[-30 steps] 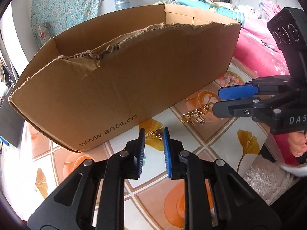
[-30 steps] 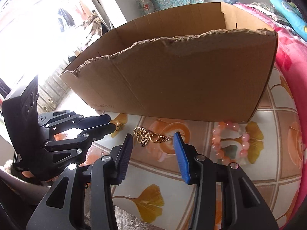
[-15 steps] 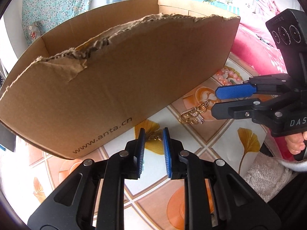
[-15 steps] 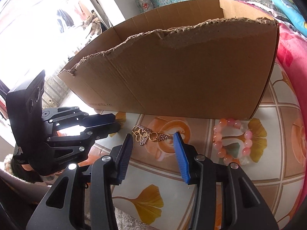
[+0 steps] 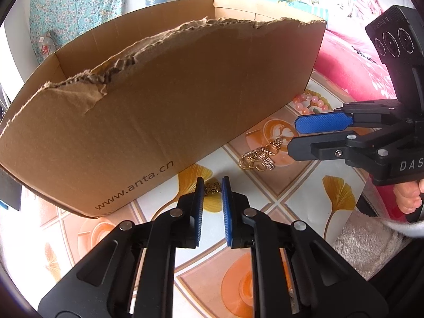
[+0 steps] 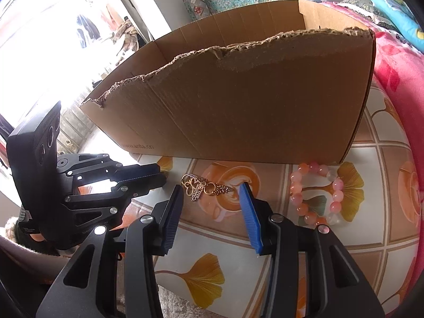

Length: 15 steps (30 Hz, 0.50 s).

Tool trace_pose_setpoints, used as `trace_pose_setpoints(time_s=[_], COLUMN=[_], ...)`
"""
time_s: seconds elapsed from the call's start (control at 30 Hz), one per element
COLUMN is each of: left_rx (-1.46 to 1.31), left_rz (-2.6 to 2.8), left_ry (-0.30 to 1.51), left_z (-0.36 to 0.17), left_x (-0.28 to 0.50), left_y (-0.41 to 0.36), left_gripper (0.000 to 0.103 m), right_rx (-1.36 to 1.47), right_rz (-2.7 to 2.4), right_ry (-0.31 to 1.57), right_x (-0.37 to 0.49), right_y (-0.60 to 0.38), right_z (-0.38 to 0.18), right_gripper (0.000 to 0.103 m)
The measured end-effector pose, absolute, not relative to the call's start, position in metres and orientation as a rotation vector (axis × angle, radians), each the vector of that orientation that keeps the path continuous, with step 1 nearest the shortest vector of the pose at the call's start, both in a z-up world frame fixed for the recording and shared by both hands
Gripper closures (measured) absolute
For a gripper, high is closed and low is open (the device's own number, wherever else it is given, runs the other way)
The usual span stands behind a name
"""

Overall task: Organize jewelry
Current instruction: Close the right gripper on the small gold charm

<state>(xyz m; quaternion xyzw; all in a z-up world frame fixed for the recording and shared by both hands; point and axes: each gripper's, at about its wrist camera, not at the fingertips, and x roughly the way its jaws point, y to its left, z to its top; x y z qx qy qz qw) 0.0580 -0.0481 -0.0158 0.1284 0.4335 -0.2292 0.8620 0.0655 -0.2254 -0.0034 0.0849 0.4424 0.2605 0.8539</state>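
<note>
A large cardboard box (image 5: 164,98), its near wall torn along the top edge, is set on a tiled tablecloth (image 6: 371,164) printed with ginkgo leaves. Just in front of the box's right corner a pink bead bracelet (image 6: 336,185) is laid flat. Further left, a gold chain with charms (image 6: 197,186) is spread on the cloth, framed between the widely parted fingers of the right gripper (image 6: 212,209), which grips nothing. The smallest piece, a bronze butterfly charm (image 5: 212,187), is seen at the tips of the left gripper (image 5: 212,198), whose fingers are drawn close but not clamped; contact with the charm cannot be told.

Trouble is judged likeliest with the flat charm: it may be pushed along the smooth cloth or flicked aside if the pads are closed too high. The chain could be snagged and only partly lifted, and the box wall is tall enough for a dangling piece to be caught on it.
</note>
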Motion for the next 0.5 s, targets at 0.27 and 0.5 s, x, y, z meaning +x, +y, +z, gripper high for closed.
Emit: trace_pose_setpoints(time_s=[0.27, 0.5], left_rx=[0.230, 0.216], left_rz=[-0.440, -0.424], left_ry=[0.904, 0.901], left_z=[-0.011, -0.012], left_x=[0.053, 0.050], left_y=[-0.037, -0.030], left_gripper=[0.091, 0.091], right_rx=[0.065, -0.016], right_rz=[0.585, 0.607], right_ry=[0.892, 0.914], right_x=[0.054, 0.054], right_y=[-0.203, -0.178], right_z=[0.007, 0.005], right_gripper=[0.067, 0.080])
